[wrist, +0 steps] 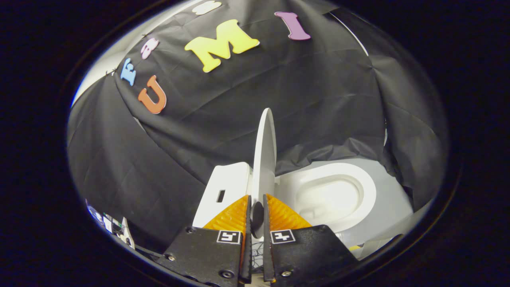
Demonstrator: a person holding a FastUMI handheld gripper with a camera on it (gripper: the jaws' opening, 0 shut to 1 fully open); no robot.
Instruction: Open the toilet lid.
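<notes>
The white toilet lid (265,155) stands raised on edge, seen edge-on, rising from between my fingers up against the black cloth wall. My gripper (257,203) is shut on the lid, with both fingers pressed on its lower edge, one on each face. To the right of the lid the white seat ring and open bowl (334,195) lie uncovered. To the left of the lid sits the white cistern top (225,189) with a small dark slot.
Black cloth walls hang close behind and on both sides of the toilet. A grey floor patch (392,207) shows beyond the bowl. Some small clutter and cables (115,229) lie low at the left of the fingers.
</notes>
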